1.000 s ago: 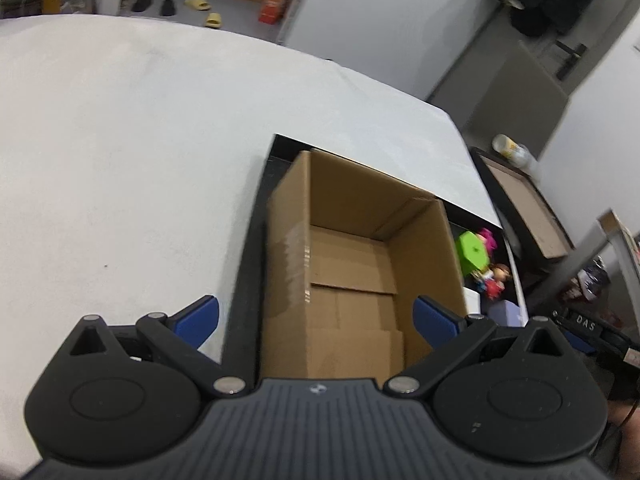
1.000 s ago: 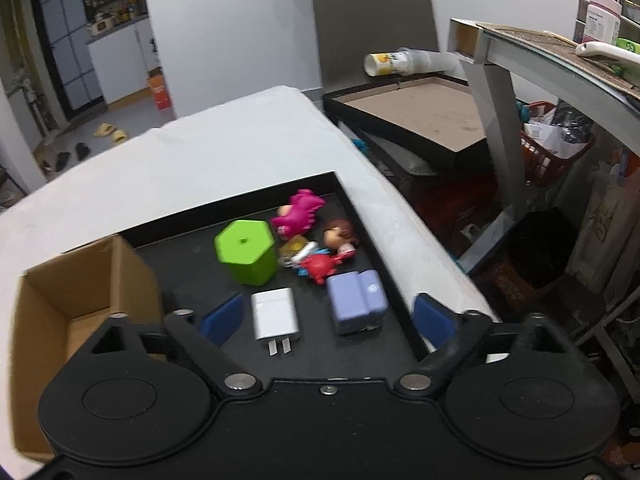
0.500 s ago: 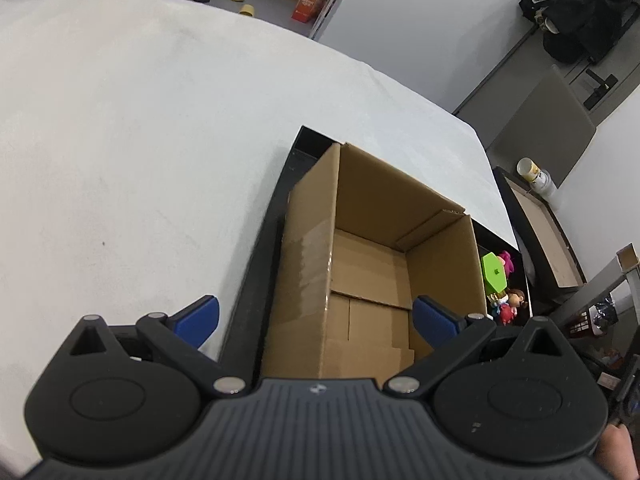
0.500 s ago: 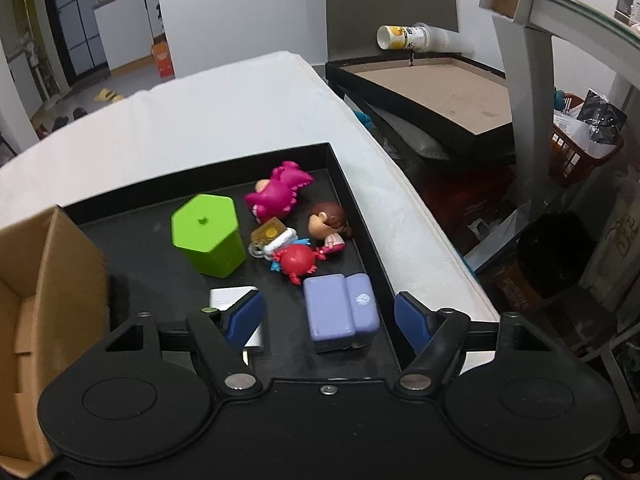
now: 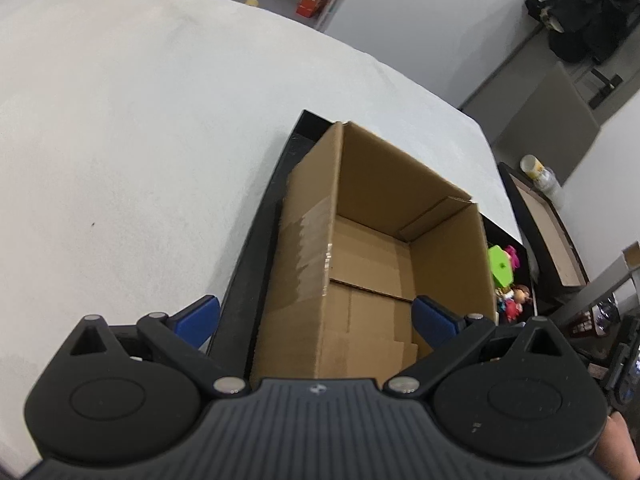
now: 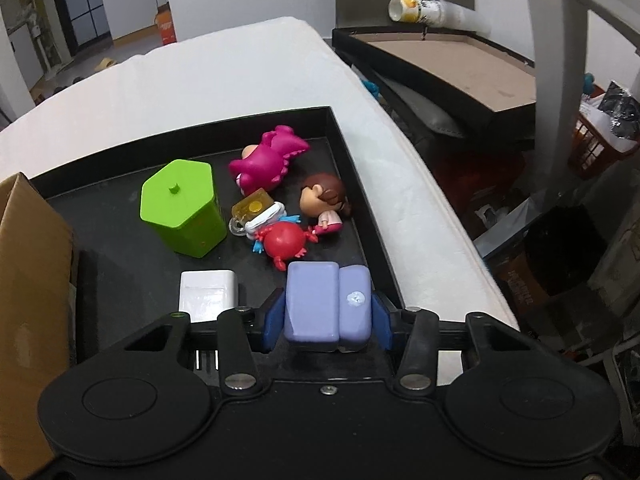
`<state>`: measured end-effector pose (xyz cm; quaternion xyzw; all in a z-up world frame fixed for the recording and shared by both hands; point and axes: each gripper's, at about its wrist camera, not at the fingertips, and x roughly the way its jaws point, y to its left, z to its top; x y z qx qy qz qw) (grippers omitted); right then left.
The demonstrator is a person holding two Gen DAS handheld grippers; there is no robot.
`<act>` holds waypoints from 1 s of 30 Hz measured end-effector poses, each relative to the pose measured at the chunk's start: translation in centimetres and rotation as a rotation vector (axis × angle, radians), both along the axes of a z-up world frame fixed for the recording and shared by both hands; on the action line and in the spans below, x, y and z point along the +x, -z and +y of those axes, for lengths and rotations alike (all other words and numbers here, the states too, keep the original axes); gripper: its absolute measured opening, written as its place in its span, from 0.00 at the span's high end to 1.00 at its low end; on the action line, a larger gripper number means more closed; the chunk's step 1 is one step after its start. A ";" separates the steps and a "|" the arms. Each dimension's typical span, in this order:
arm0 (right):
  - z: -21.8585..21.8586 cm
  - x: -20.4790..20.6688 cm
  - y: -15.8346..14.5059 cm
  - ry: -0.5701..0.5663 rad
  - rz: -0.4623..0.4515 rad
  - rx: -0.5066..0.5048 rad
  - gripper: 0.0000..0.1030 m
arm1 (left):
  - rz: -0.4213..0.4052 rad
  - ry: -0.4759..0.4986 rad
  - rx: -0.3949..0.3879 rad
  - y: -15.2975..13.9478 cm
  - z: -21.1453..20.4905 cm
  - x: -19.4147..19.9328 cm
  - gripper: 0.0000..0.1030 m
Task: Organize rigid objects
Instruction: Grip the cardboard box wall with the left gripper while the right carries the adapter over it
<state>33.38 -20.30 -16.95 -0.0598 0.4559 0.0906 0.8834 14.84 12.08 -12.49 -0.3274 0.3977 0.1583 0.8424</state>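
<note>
Fingers of the right gripper (image 6: 325, 320) have just been closing, and they now bracket the lavender, two-part rounded plastic block (image 6: 327, 304), one blue pad at each of its side faces. Contact looks made or a hair away; I call it clamped, though the block has not left the tray floor. It lies at the near edge of the shallow black tray (image 6: 352, 168), directly between the fingers, its long axis running away from the camera along the line the gripper points, so the squeeze goes across its short width. That is the relation that matters: a straight lift should clear it.

Just left of the block lies a white wall charger (image 6: 208, 290), plug prongs toward the camera, close to the left finger but apart from it. Farther in stand a lime-green hexagonal plastic container (image 6: 180, 208), a magenta dinosaur figure (image 6: 270, 158), a brown-haired doll figure (image 6: 324, 204), a red crab-like toy (image 6: 284, 242) and a small amber keyring charm (image 6: 252, 210), all clear of the grip.

Over on the left, the left gripper (image 5: 316, 318) hangs with its fingers wide apart and holding nothing, above the near end of the open brown cardboard box (image 5: 372, 240), which stands on the tray on the white desk (image 5: 140, 120). The box looks bare inside, and its wall rises left of the charger, the likely destination. My guess: lift, carry left over the box rim.
</note>
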 end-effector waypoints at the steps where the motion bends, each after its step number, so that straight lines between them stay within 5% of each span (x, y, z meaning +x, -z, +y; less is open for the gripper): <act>1: 0.0 0.1 -0.1 -0.002 0.004 -0.001 0.57 | -0.002 0.000 -0.002 0.1 0.0 -0.1 0.03; 9: 0.1 -1.2 -1.2 0.002 -0.005 0.023 0.58 | 0.001 0.003 -0.024 0.5 -0.5 -0.2 0.08; 20: 0.6 -2.5 -4.9 -0.023 -0.072 0.119 0.57 | -0.001 -0.028 0.001 0.4 -0.2 0.0 0.63; 30: 3.1 -3.9 -7.9 -0.113 -0.121 0.159 0.57 | -0.017 -0.030 0.021 0.6 0.2 0.1 0.72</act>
